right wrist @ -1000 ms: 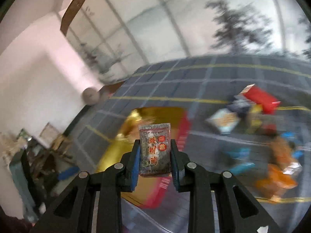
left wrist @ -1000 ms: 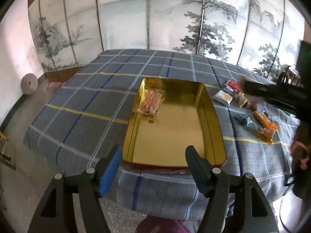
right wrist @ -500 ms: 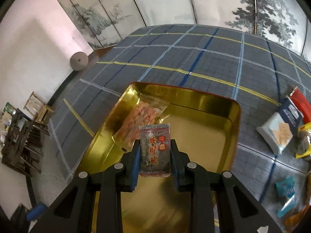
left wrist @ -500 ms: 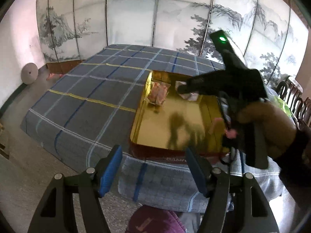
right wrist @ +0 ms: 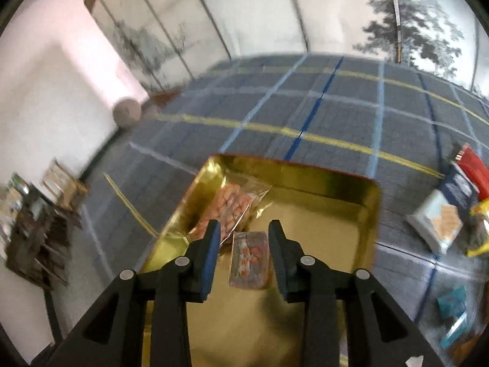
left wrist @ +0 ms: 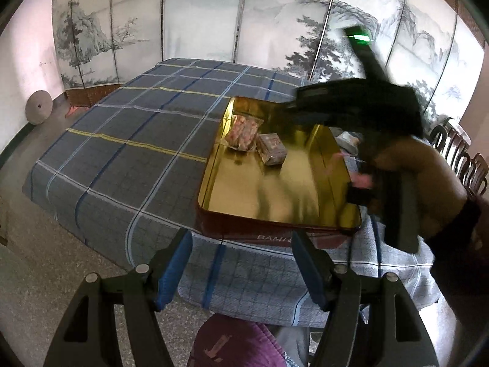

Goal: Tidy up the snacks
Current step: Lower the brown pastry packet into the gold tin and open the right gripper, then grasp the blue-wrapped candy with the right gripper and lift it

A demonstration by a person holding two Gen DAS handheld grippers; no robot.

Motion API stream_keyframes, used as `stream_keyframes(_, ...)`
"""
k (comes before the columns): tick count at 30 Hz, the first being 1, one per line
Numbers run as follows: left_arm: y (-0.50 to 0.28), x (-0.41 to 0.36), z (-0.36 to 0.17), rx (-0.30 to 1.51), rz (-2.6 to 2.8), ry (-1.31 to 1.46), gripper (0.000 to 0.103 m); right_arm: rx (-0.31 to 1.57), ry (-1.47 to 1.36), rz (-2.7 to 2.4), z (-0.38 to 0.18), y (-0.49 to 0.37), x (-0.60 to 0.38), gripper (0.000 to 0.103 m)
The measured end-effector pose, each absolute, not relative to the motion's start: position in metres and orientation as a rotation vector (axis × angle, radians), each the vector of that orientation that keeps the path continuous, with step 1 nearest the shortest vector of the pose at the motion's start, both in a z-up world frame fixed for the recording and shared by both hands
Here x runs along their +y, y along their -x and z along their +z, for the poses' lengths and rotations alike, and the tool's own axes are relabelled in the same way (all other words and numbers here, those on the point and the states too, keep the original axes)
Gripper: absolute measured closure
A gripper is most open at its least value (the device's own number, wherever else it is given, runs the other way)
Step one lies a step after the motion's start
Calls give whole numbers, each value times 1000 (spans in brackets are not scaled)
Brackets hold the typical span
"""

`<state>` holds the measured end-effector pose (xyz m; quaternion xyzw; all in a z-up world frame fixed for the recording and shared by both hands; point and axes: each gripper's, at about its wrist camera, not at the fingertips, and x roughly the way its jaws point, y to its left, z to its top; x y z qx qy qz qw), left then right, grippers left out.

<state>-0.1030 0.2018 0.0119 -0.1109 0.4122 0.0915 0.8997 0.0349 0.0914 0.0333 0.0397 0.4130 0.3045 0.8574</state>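
A gold tin tray [left wrist: 308, 214] [right wrist: 374, 214] sits on the blue plaid tablecloth. Inside it lie a clear packet of orange snacks [left wrist: 243, 131] [right wrist: 227, 206] and a small grey packet with red print [left wrist: 272, 148] [right wrist: 249, 260] beside it. My right gripper [right wrist: 244, 232] is open just above the grey packet, which lies free on the tray floor. In the left wrist view the right gripper's body [left wrist: 360, 107] hangs over the tray's far right. My left gripper [left wrist: 241, 263] is open and empty, off the table's near edge.
Several loose snack packets lie on the cloth right of the tray: a white and blue packet [right wrist: 443, 214], a red one [right wrist: 475, 168], small teal ones [right wrist: 452, 302]. A painted folding screen [left wrist: 244, 21] stands behind the table. Chairs [left wrist: 458, 156] stand at the right.
My right gripper has opened and let go of the grey packet, which now lies in the tray next to the orange snacks. The left gripper has stayed open near the table's edge.
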Motion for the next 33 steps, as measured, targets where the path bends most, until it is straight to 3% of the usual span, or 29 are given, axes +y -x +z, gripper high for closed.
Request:
stream_keyframes(5,105,194,16,827,151,213,34,781,-42,548,54,6,19,53)
stream_keyframes(8,102,186,14,835,105,209,34,845,99,456,41,6,-13,51)
stream_keyframes(18,97,167,13,860,87,150,34,917,145,437,10,-13,-33,53)
stream_keyframes(22,93,164,8,883,85,136,34,950,158,426,0,-26,-28,56)
stream_keyframes(24,93,163,8,887,85,134,34,958,158,427,-5,-30,-28,75)
stream_keyframes(25,92,163,8,890,84,132,34,965,165,421,-8,-32,-28,80)
stream_keyframes(29,88,155,10,896,69,97,34,904,180,431,2,-17,-29,82)
stream_keyframes(33,82,137,15,889,2,32,34,765,24,378,37,15,-72,82)
